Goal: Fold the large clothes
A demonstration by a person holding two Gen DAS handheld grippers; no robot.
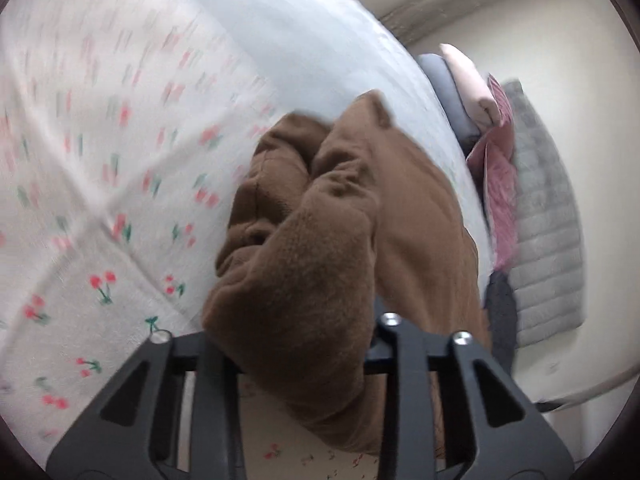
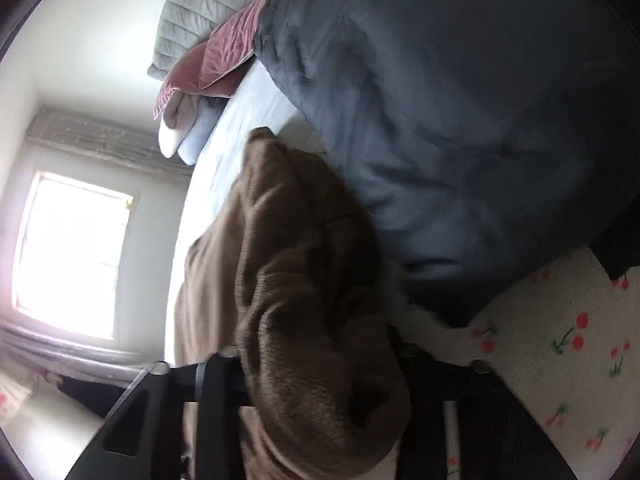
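Brown fleece garment: bunched on the cherry-print bedsheet, a fold of it pinched in my left gripper.
Same garment from the right wrist: another thick fold clamped in my right gripper; the fabric hides both sets of fingertips.
Blue duvet: heaped just beside the garment on its right.
Pillows, pink, grey-blue and rose velvet: at the headboard.
Window: bright, far left.
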